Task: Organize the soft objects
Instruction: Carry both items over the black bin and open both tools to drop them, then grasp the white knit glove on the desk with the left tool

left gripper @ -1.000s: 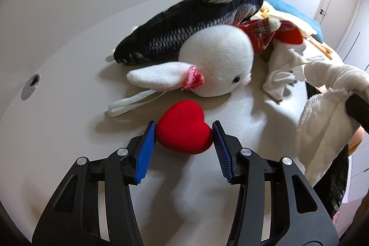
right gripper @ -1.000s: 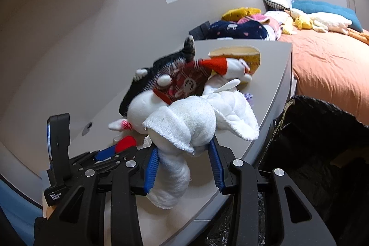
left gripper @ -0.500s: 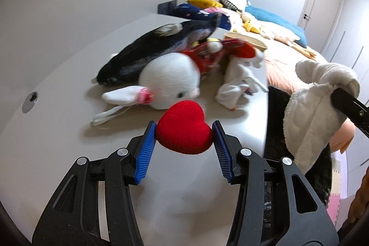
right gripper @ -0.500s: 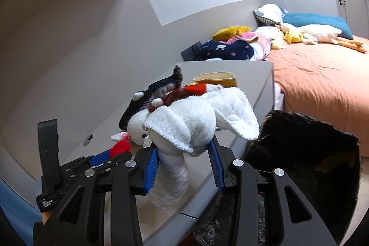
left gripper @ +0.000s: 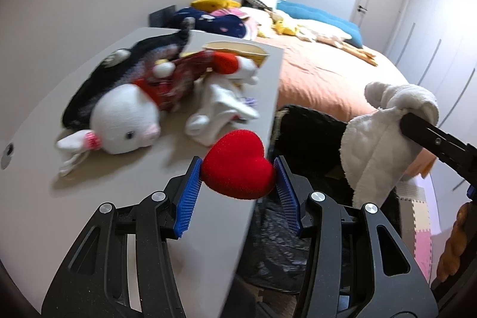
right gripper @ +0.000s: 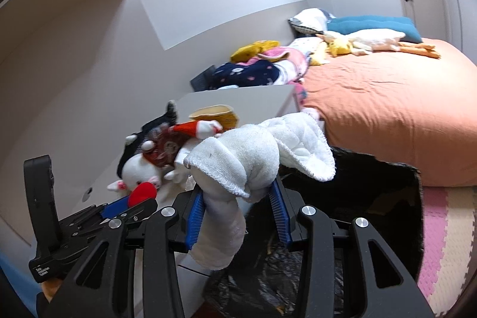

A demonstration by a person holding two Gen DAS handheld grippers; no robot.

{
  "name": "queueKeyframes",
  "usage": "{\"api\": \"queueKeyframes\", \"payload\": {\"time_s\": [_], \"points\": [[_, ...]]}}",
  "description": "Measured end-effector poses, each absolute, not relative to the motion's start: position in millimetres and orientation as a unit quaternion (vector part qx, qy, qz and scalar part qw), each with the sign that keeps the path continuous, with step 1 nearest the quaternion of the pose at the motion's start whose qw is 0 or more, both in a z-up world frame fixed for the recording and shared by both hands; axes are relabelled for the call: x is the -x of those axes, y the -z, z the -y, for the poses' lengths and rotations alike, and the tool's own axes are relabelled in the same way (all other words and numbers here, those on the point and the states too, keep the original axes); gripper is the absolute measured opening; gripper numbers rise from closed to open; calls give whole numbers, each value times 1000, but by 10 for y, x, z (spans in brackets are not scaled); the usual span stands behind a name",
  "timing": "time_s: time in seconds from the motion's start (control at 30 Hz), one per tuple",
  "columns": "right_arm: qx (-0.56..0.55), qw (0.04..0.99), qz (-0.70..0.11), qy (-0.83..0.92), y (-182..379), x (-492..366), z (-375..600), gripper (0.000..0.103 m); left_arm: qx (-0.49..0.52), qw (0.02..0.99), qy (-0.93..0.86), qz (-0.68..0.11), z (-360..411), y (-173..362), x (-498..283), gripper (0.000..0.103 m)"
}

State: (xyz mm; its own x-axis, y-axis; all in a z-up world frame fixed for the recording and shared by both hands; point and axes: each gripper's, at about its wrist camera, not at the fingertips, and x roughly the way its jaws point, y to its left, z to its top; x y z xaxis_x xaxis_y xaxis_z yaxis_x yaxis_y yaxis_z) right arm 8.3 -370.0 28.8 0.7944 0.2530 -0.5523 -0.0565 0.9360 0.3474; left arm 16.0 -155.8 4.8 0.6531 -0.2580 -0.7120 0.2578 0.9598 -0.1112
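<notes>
Left hand-held gripper [left gripper: 237, 178] clamps the red heart [left gripper: 237, 166]; right hand-held gripper [right gripper: 238, 206] pinches the white towel [right gripper: 256, 157]. Both hang by the black bag [right gripper: 372, 198]. Next, likely release into it

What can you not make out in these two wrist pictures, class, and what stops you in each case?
- Inside of the black bin bag: both views, too dark to see contents.
- Black plush fish: left wrist view, motion-blurred; right wrist view, head hidden behind the white plush rabbit.
- Yellow-rimmed container: both views, base hidden by the toy pile.
- Brown object: left wrist view, cut off at the right edge.
</notes>
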Motion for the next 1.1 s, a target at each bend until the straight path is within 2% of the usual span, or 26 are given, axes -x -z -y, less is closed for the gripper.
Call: {"api": "queueKeyframes", "payload": {"time_s": [0.37,0.43,0.47,0.5,0.53,0.73,1.1], "points": [[-149,937,-316,-6,-251,14,4154,45,-23,895,195,-400,2105,4,-232,49],[-134,936,-325,15,-216,7,4211,55,-25,891,206,-405,2193,31,-234,50],[-123,937,-326,29,-200,7,4231,60,-29,886,214,-410,2261,57,-234,54],[-120,938,-322,43,-192,13,4253,69,-31,886,215,-411,2301,65,-232,82],[-122,939,-316,59,-184,29,4289,74,-31,888,212,-407,2329,70,-221,97],[-152,937,-304,74,-169,54,4456,75,-55,892,202,-400,2404,126,-202,97],[-158,935,-315,47,-97,-65,4298,76,-11,896,170,-410,1993,172,-343,97]]}}
